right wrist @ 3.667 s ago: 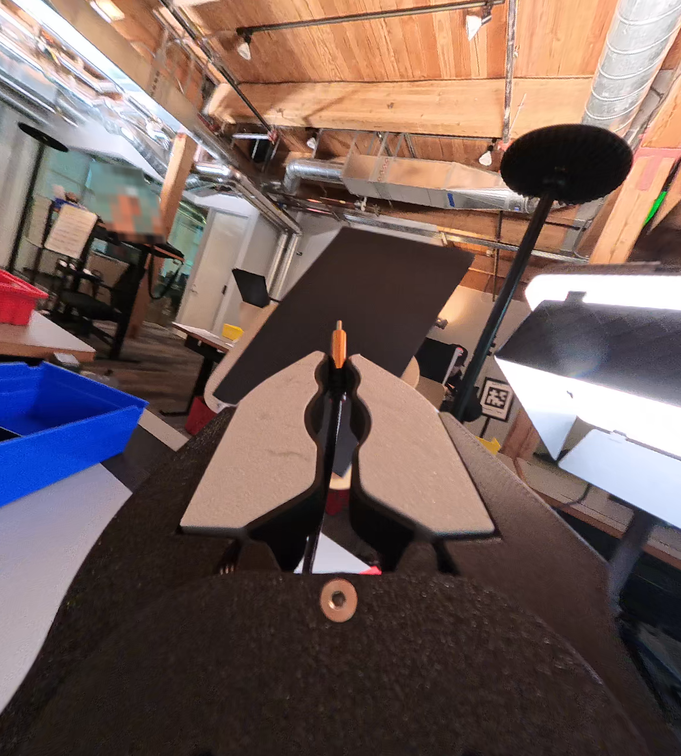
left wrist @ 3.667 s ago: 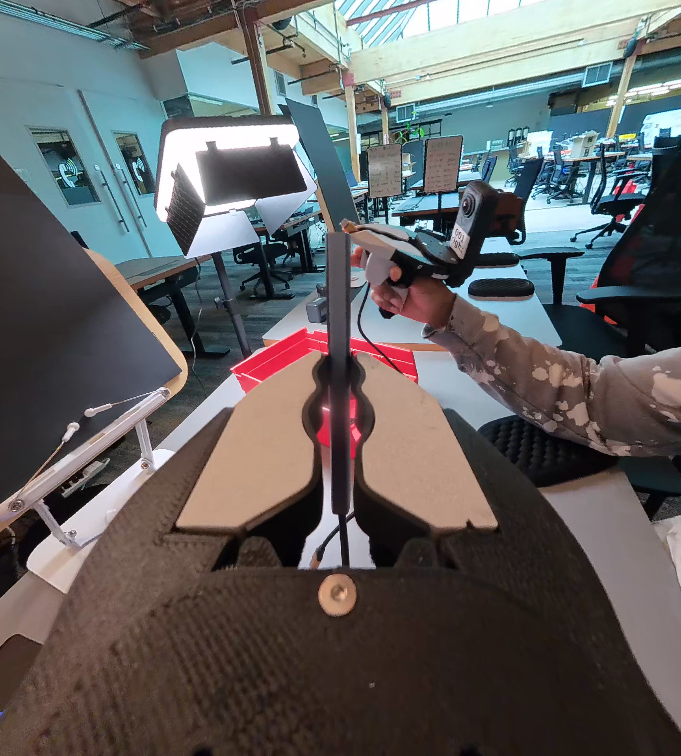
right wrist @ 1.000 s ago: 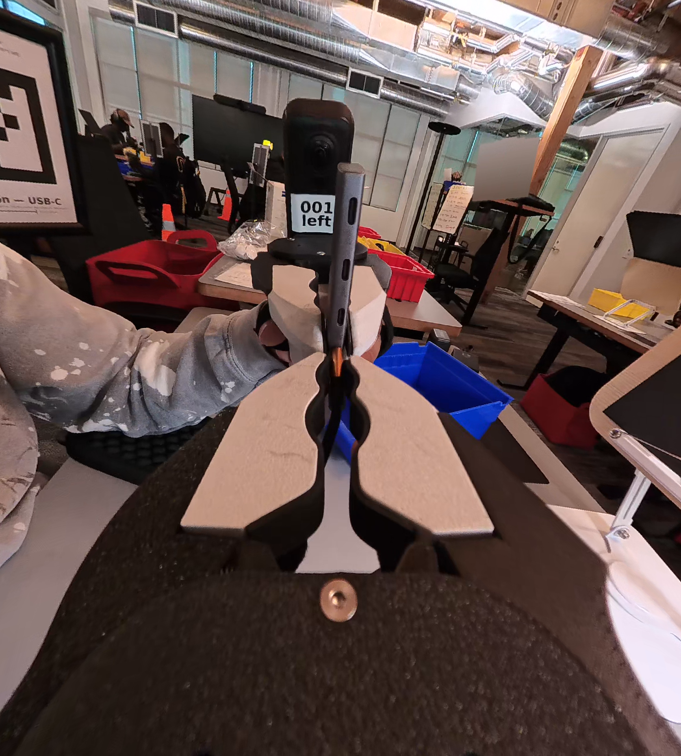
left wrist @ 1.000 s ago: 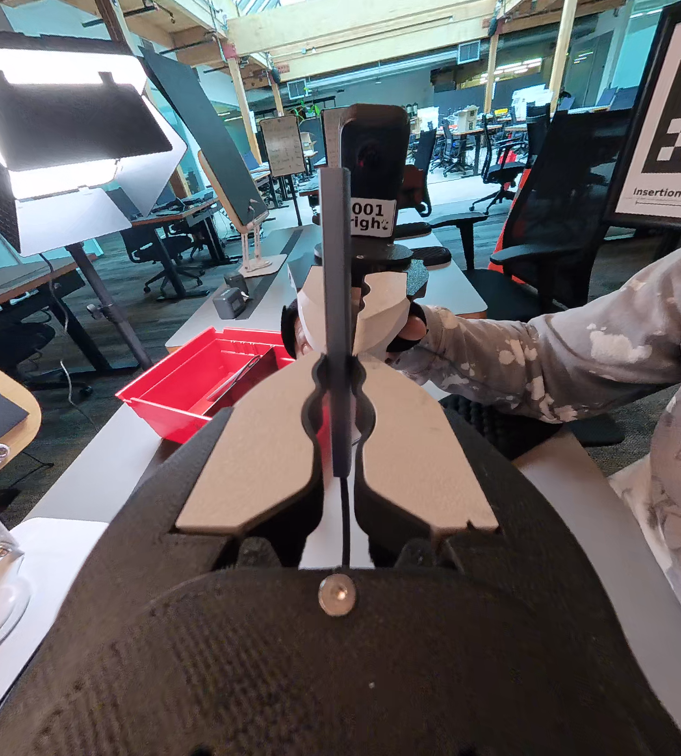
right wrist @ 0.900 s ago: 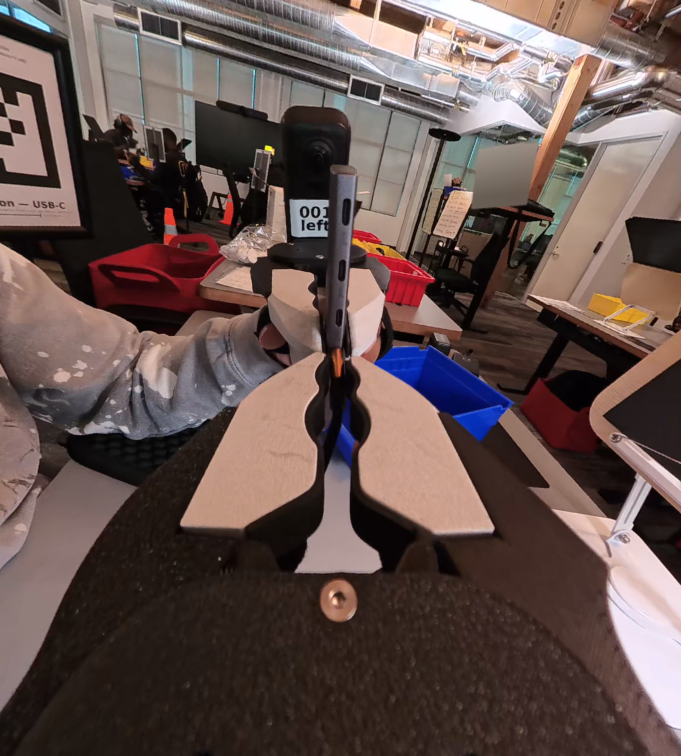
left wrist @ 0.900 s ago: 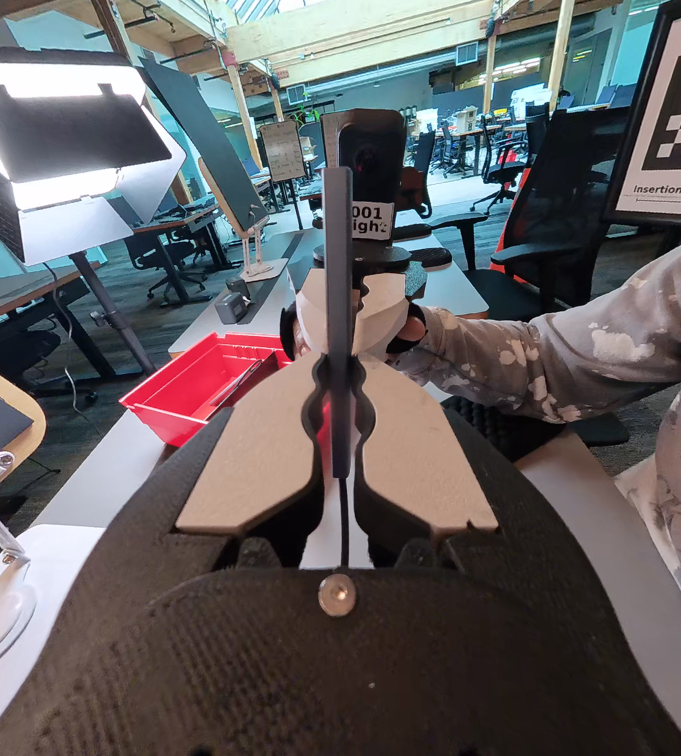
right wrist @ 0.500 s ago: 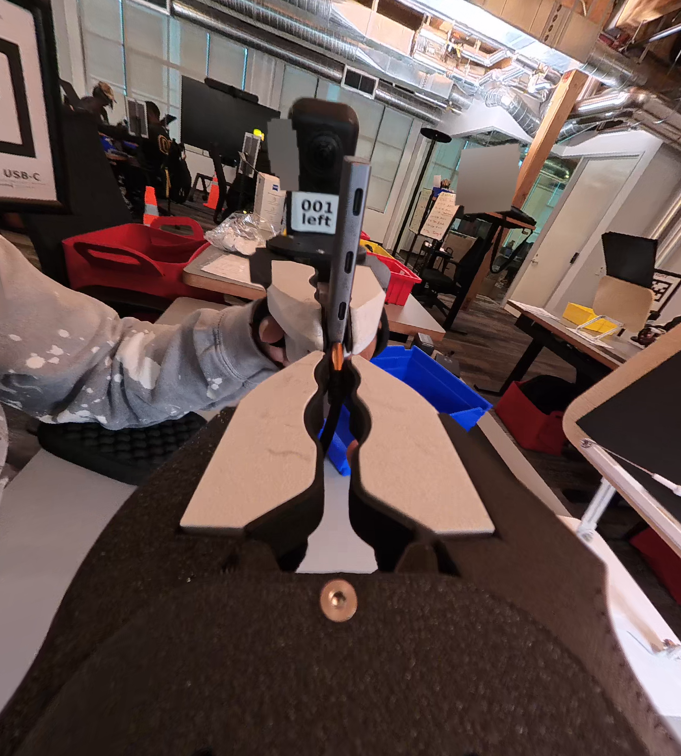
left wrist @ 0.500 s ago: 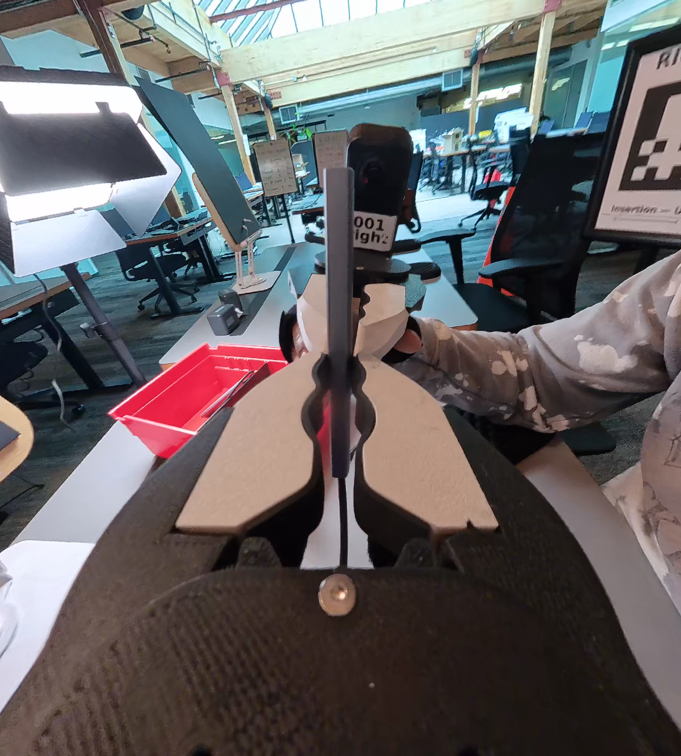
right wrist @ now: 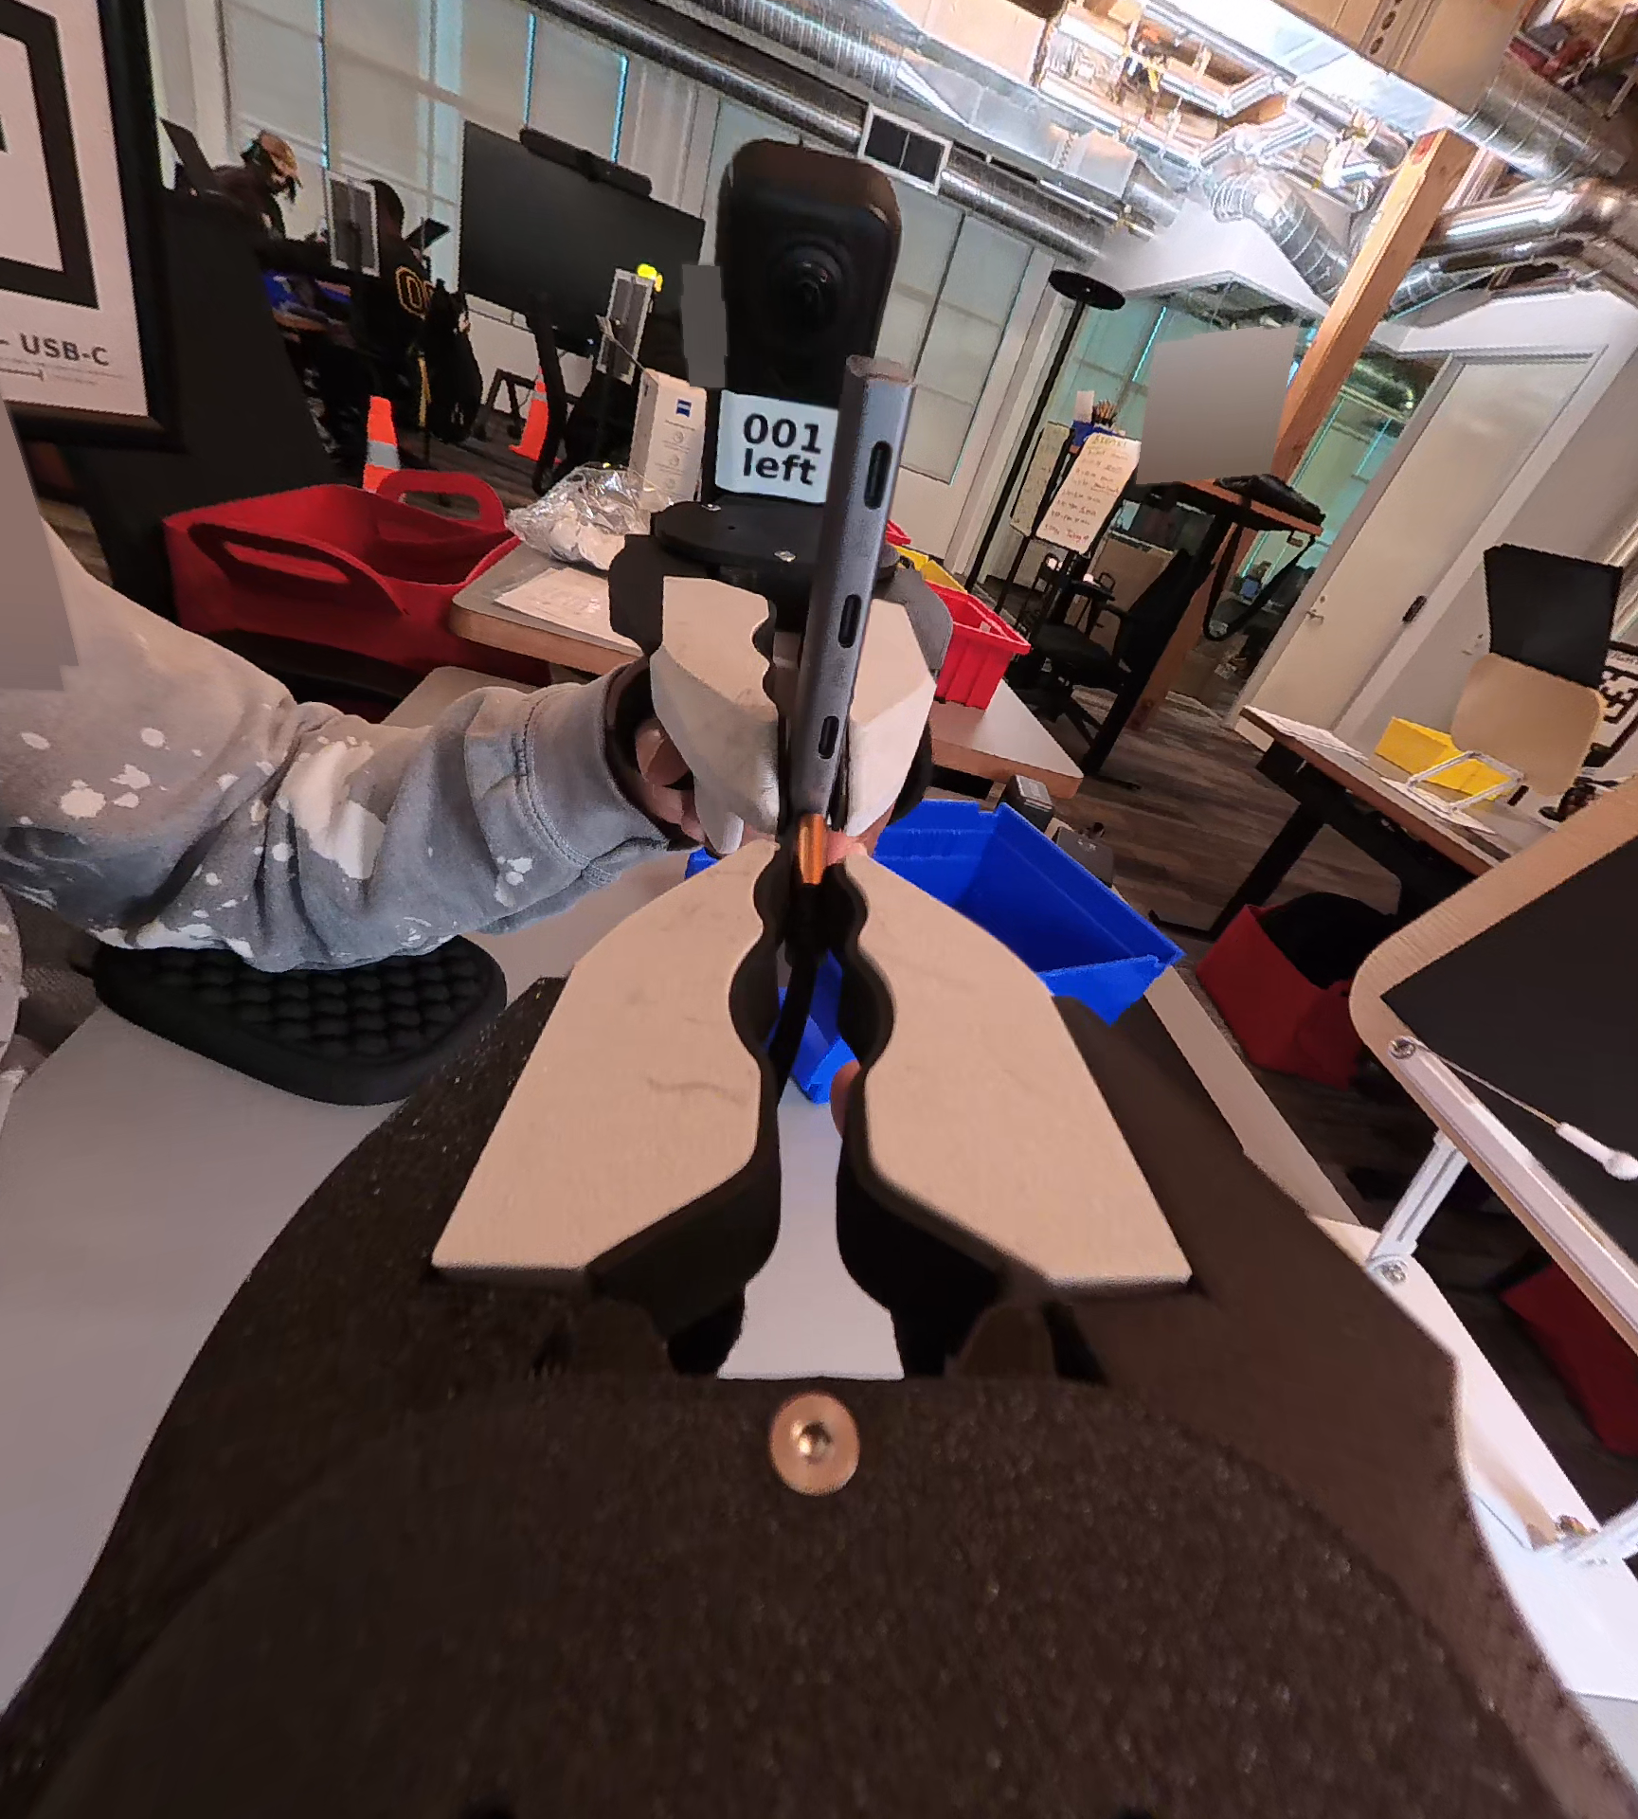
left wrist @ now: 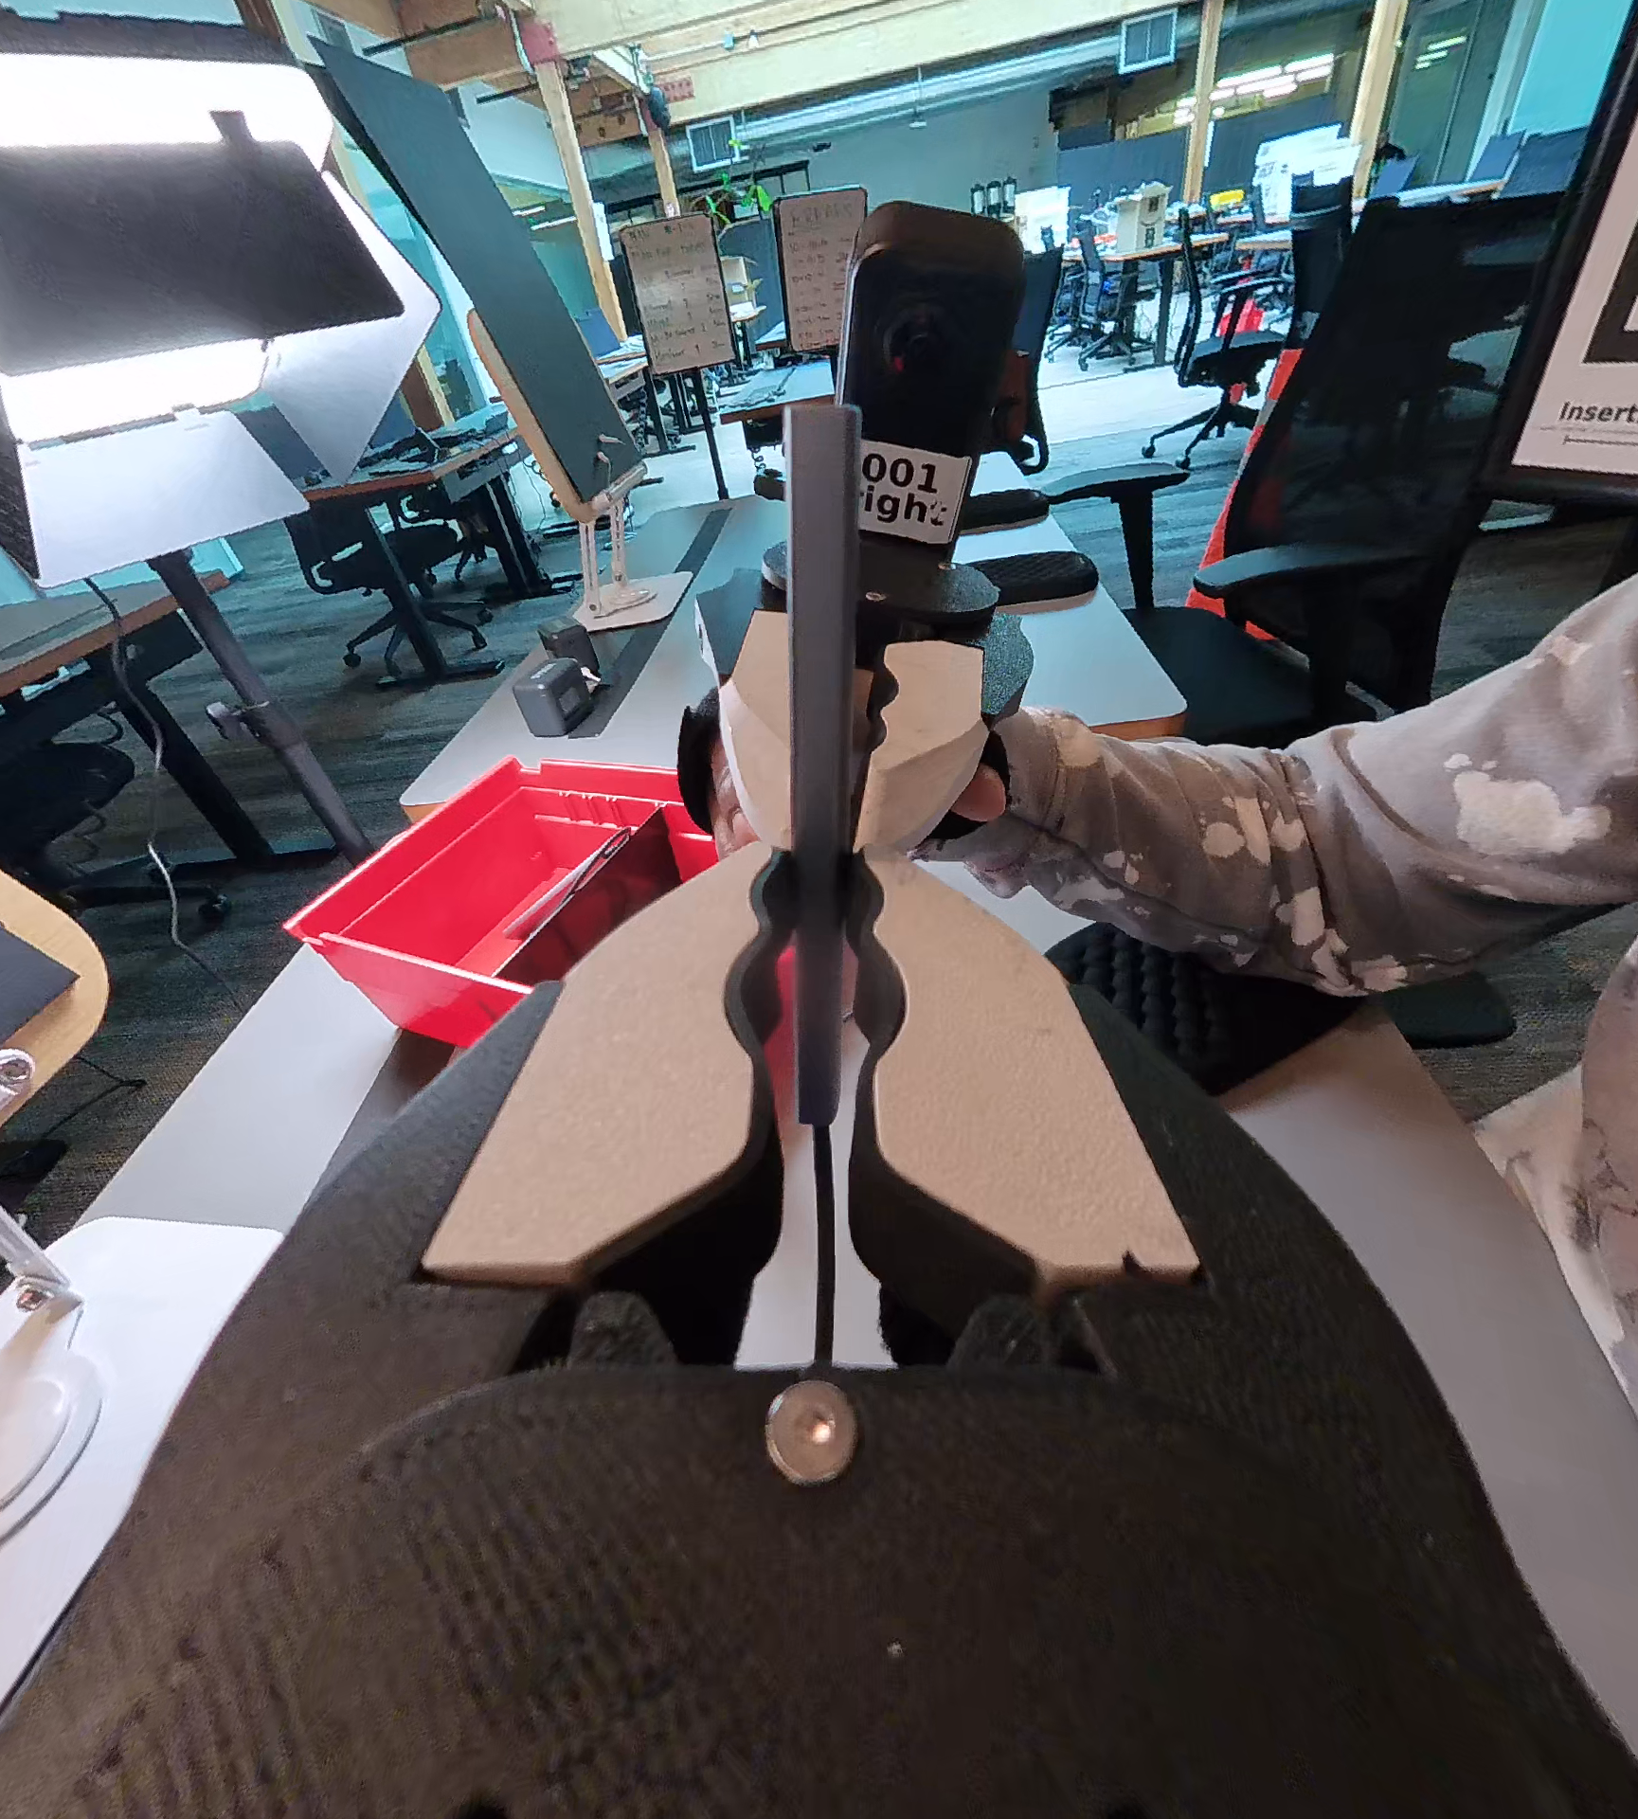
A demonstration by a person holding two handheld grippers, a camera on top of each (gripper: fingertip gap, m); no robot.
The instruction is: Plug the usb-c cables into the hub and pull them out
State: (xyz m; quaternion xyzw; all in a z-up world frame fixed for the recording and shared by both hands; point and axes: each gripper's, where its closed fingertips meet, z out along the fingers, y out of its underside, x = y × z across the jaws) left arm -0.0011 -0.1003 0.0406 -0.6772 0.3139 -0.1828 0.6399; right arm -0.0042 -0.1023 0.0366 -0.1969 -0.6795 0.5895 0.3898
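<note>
My left gripper (left wrist: 815, 866) is shut on a slim grey hub (left wrist: 820, 689) and holds it upright above the table. The hub's thin black lead (left wrist: 822, 1230) runs down between the fingers. My right gripper (right wrist: 810, 856) is shut on a black usb-c cable (right wrist: 798, 984) with an orange plug (right wrist: 807, 848). The two grippers face each other, close together. In the right wrist view the hub (right wrist: 849, 591) shows its ported edge, and the plug's tip meets the hub's lower end. I cannot tell if it sits in a port.
A red bin (left wrist: 500, 915) stands on the grey table (right wrist: 57, 1230) behind the right gripper, and a blue bin (right wrist: 1021, 906) behind the left one. A black wrist pad (right wrist: 303, 1004) lies under the person's sleeve. A white stand with a black board (right wrist: 1533, 1083) stands at the edge. My left and right fingertips are right by each other.
The right gripper swung from pointing up at the ceiling to facing the left gripper. Over the last second the orange plug closed in on the hub's lower end.
</note>
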